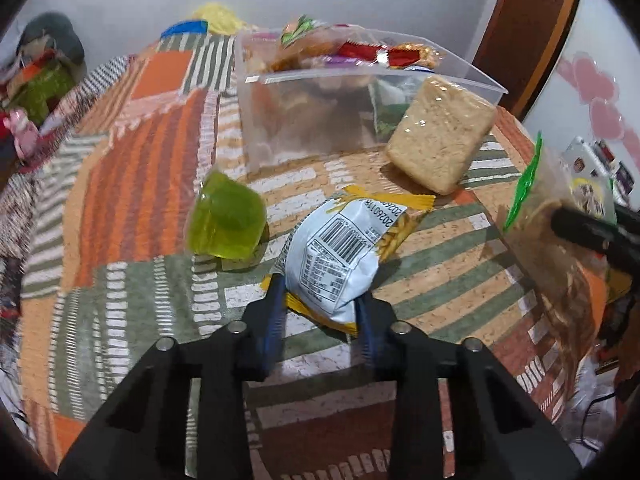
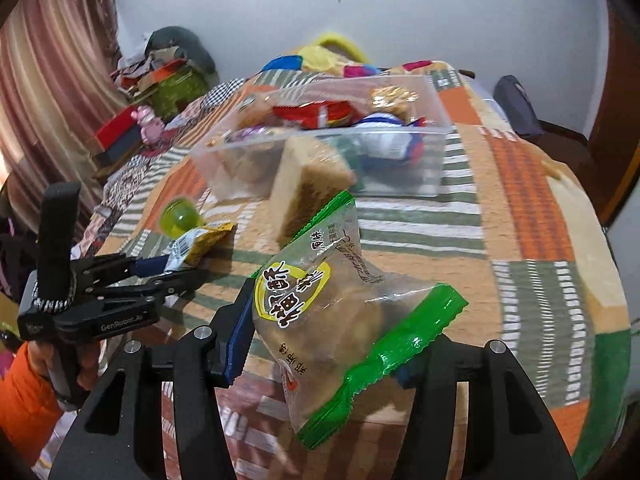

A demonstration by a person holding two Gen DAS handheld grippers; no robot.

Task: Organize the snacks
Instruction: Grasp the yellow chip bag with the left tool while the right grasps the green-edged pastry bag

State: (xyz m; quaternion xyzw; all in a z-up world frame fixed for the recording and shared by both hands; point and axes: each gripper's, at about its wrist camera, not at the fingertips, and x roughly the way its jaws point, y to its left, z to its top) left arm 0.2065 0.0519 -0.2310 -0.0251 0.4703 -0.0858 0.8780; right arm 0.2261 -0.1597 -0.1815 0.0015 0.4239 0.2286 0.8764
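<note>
My left gripper (image 1: 320, 306) is shut on a white and yellow snack packet (image 1: 340, 256) lying on the patchwork cloth; in the right wrist view the left gripper (image 2: 162, 270) pinches the snack packet (image 2: 196, 244) at its end. The right gripper (image 2: 320, 348) is shut on a clear pastry packet with green edges (image 2: 344, 312), held above the table; the pastry packet (image 1: 548, 248) shows at the right in the left wrist view. A clear plastic box (image 1: 256, 78) (image 2: 320, 136) holds several snacks. A beige cracker block (image 1: 440, 132) (image 2: 304, 184) leans on its front wall. A green jelly cup (image 1: 228, 220) (image 2: 180, 214) lies beside the snack packet.
The patchwork tablecloth (image 1: 140, 160) (image 2: 520, 184) covers the table to its rounded edges. Cluttered boxes and a green bag (image 2: 176, 84) sit at the far left. A person's orange sleeve (image 2: 24, 384) holds the left gripper. A brown door frame (image 1: 532, 28) stands behind the box.
</note>
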